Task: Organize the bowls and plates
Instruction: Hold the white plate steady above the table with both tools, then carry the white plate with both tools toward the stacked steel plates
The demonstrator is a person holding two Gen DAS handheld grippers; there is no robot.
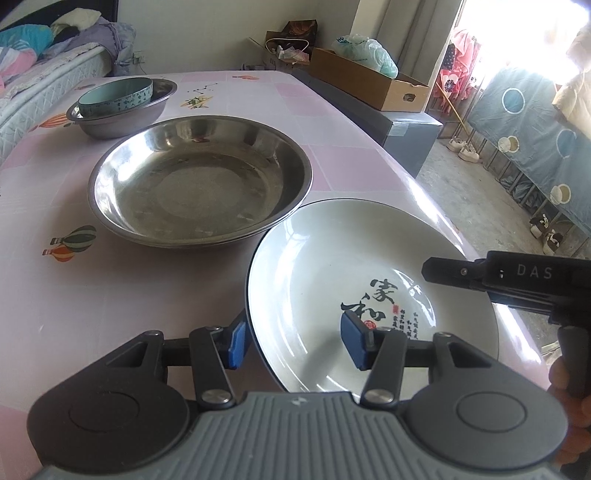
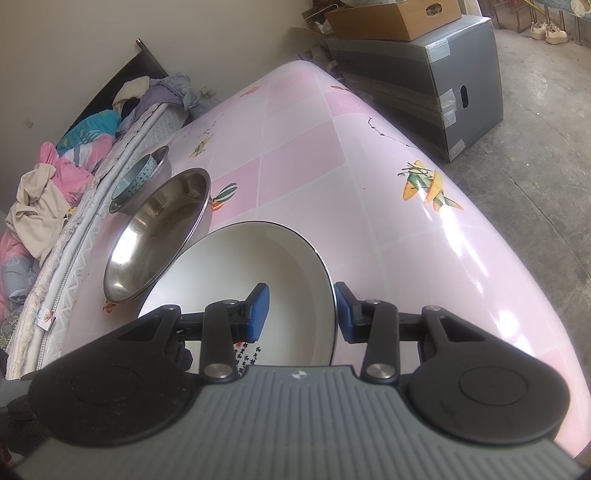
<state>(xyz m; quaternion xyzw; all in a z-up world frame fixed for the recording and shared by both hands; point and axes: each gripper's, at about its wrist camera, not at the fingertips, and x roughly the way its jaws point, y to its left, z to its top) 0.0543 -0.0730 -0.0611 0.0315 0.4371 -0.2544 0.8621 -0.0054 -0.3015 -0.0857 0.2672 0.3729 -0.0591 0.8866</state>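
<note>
The left hand-held gripper (image 1: 295, 341) straddles the near-left rim of the white plate (image 1: 332, 258), one blue pad outside the rim and the other over the plate's inside; both pads stand clear of the porcelain, so the jaws are part open and grip nothing. The right hand-held gripper (image 2: 301, 312) does the same on the opposite side: its left pad hangs over the plate's well, its right pad sits just outside the dark-edged rim, and a gap shows on each side (no squeeze there either). From the left wrist view the right tool's black body reaches in over the plate's far-right edge, with a bit of the person's hand (image 1: 570, 391) on its handle.

The white plate, with black calligraphy in its middle, lies on the pink checked counter (image 1: 74, 295) near its right edge. Its far-left rim overlaps the rim of the large steel plate (image 1: 199, 184), which sits just behind it. Further back stands a steel bowl (image 1: 122, 122), and a teal bowl (image 1: 114, 96) rests tilted inside it.

Past the counter's left side runs a bed (image 2: 55, 206) heaped with clothes. Off the far-right corner, a cardboard box (image 2: 391, 18) sits on a grey carton (image 2: 424, 81) on the bare floor.
</note>
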